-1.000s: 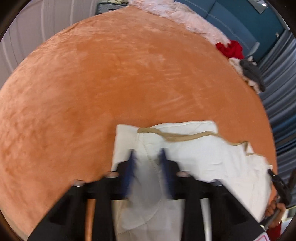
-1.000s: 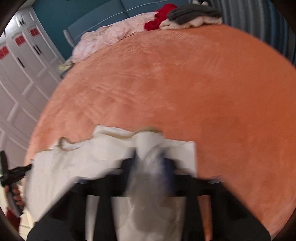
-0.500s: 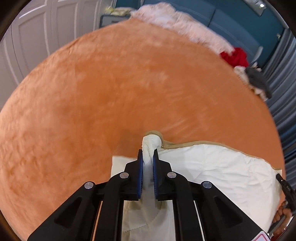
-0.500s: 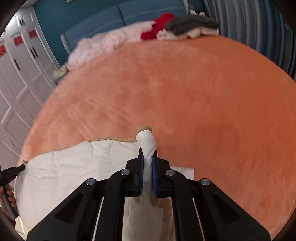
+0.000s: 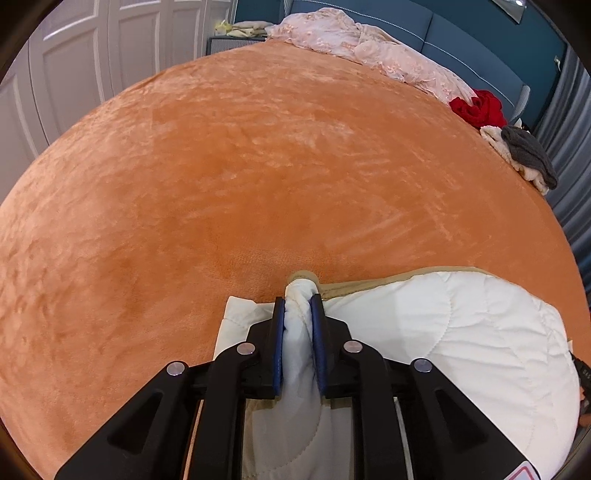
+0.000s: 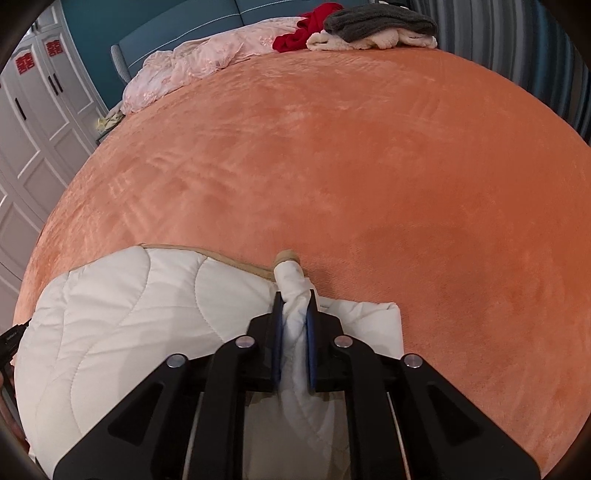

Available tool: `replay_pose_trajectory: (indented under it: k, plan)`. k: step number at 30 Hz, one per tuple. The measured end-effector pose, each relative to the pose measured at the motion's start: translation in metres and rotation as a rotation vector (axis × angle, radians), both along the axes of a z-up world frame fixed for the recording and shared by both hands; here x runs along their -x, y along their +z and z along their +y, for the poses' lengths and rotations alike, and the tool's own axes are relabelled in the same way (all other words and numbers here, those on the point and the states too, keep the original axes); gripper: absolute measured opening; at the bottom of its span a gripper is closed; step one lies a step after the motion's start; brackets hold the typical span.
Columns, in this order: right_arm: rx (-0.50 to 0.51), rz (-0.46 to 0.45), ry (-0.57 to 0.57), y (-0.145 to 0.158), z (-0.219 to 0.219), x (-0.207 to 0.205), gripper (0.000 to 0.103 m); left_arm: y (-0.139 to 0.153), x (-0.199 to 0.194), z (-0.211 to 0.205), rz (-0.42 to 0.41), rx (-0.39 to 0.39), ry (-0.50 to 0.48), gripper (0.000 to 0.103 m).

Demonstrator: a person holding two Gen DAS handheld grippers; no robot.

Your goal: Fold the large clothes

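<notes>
My left tongs [image 5: 299, 306] are pinching a bunched corner of the white quilted cover [image 5: 461, 339], the blue pads pressed against the fabric on both sides. My right tongs [image 6: 294, 301] are clamped the same way on another corner of the same cover [image 6: 129, 314], and a knot of cloth with tan edging pokes out past the fingertips in each view. The cover lies on the orange plush bed [image 5: 258, 166], near its close edge, with a lower layer showing flat under the raised fold (a tan-trimmed hem runs along the fold's far edge). Well apart, at the head of the bed, lie a pink lacy garment [image 6: 192, 66], a red garment [image 6: 303, 33] and a grey knit [image 6: 376, 20] resting on a cream fleece piece [image 6: 369, 42]. White panelled wardrobe doors [image 6: 33, 122] stand beside the bed.
</notes>
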State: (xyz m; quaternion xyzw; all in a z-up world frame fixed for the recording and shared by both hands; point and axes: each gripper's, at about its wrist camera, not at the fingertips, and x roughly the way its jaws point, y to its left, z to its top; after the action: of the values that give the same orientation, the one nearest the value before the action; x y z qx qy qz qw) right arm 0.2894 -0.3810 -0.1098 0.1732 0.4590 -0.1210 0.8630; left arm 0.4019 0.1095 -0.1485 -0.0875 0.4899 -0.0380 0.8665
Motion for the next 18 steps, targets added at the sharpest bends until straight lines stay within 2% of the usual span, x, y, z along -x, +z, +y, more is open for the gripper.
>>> replay_pose_trajectory:
  k: [2,3,4,5,6,7,9,12,15,16,18]
  plan:
    - [-0.021,-0.012,-0.008,0.002,-0.004,0.002,0.012,0.003,0.0,0.001,0.001,0.001,0.007,0.019]
    - [-0.02,-0.012,-0.017,0.005,-0.006,0.003,0.021,0.007,0.0,0.002,0.01,-0.009,0.013,0.022]
    - [0.0,-0.006,-0.049,0.014,-0.009,0.006,0.036,0.014,0.0,0.003,0.017,-0.022,0.025,0.025]
    - [0.008,-0.021,-0.074,0.023,-0.013,0.011,0.039,0.021,0.001,0.005,0.02,-0.03,0.041,0.033]
    - [0.004,-0.057,-0.093,0.034,-0.016,0.018,0.039,0.035,0.005,0.01,0.018,-0.038,0.075,0.042]
    - [0.002,-0.103,-0.106,0.049,-0.018,0.028,0.039,0.045,0.008,0.014,0.003,-0.04,0.095,0.044]
    - [0.033,-0.146,-0.108,0.071,-0.015,0.036,0.039,0.079,0.017,0.021,-0.073,-0.065,0.128,0.045]
    - [0.033,-0.213,-0.03,0.101,0.005,0.034,0.038,0.117,0.02,0.013,-0.155,-0.088,0.115,0.045]
    - [-0.003,-0.222,0.104,0.111,0.046,0.01,0.028,0.146,0.02,-0.027,-0.22,-0.026,0.001,0.045]
    - [-0.016,-0.214,0.147,0.109,0.061,0.001,0.02,0.15,0.019,-0.049,-0.22,0.01,-0.07,0.045]
    - [-0.03,-0.183,0.236,0.101,0.095,-0.02,0.013,0.144,0.016,-0.085,-0.197,0.055,-0.166,0.041]
